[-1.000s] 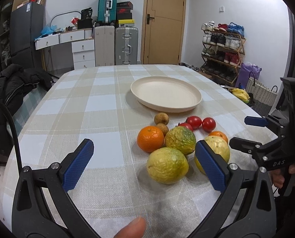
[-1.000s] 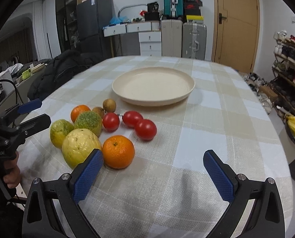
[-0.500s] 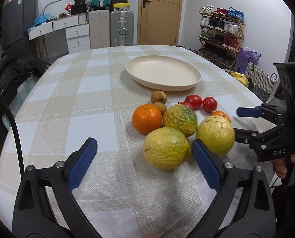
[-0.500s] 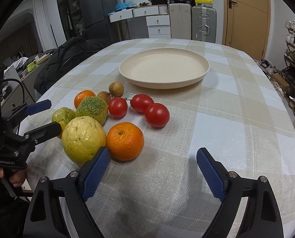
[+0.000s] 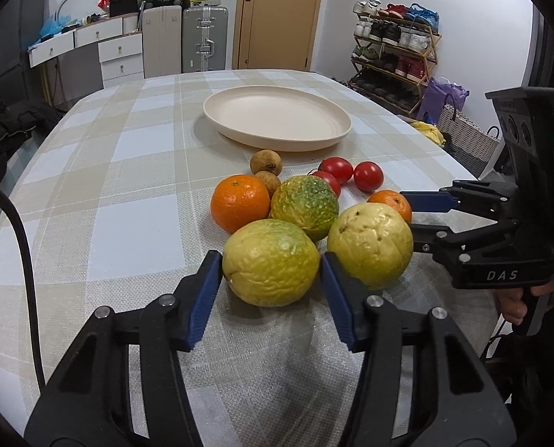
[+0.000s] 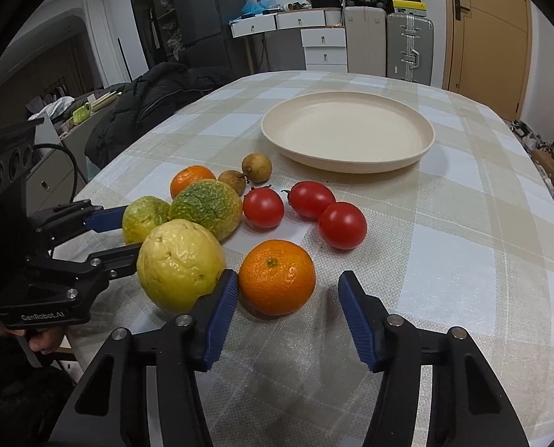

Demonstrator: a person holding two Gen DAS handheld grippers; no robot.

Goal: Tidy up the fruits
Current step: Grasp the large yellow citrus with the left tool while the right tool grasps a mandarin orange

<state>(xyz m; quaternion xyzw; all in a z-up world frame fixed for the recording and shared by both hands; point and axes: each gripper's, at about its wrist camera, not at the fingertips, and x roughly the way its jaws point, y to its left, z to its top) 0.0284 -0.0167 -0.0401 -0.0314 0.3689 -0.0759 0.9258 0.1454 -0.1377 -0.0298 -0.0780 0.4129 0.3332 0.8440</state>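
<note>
A cluster of fruit lies on the checked tablecloth in front of an empty cream plate (image 5: 277, 117). My left gripper (image 5: 271, 287) has its blue pads on both sides of a yellow-green wrinkled fruit (image 5: 271, 277), touching it. A pale yellow guava (image 5: 370, 244) and a green-mottled fruit (image 5: 304, 205) sit beside it. My right gripper (image 6: 288, 311) is partly closed around an orange (image 6: 277, 277), with a gap on the right side. Its left pad lies between the orange and the guava (image 6: 180, 264).
Another orange (image 5: 239, 203), two brown longans (image 5: 265, 164) and three red tomatoes (image 6: 310, 199) lie between the grippers and the plate (image 6: 347, 130). A black jacket (image 6: 157, 97) hangs at the table's left edge. Suitcases, drawers and a shoe rack stand beyond.
Both grippers have moved forward and narrowed. The left one now straddles and touches the yellow-green fruit. The right one now straddles the near orange.
</note>
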